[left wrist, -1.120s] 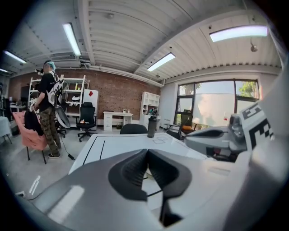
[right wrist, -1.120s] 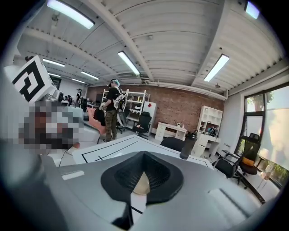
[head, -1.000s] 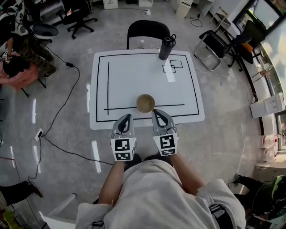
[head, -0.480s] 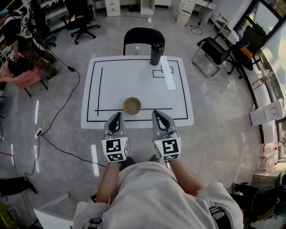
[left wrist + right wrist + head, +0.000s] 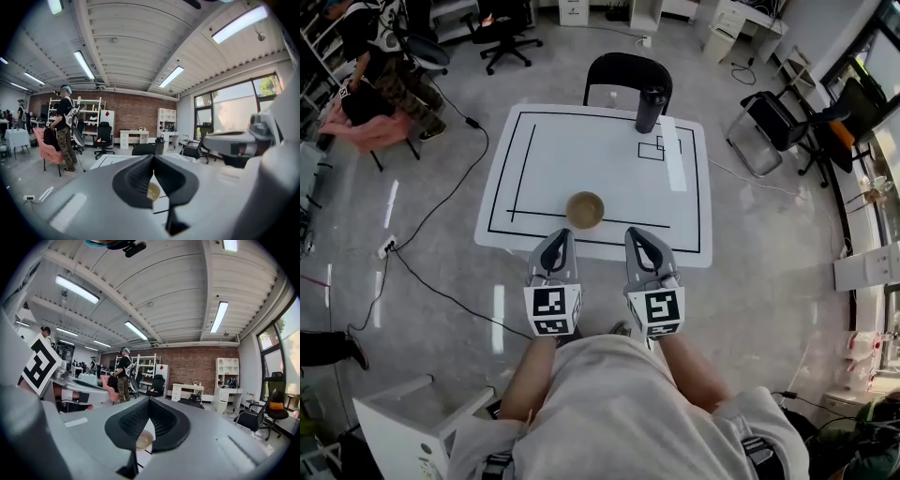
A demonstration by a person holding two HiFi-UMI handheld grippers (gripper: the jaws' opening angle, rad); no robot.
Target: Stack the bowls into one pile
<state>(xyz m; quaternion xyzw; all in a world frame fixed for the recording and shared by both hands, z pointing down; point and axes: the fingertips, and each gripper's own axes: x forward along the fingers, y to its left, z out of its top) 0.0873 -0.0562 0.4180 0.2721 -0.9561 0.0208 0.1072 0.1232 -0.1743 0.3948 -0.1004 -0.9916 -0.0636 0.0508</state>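
Bowls (image 5: 584,210), seemingly stacked, beyond left gripper (image 5: 562,236)

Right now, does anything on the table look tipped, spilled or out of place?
Nothing stands out. The bowl sits upright near the table's front line, the black bottle stands at the far edge; left tongs and right tongs are shut, empty.
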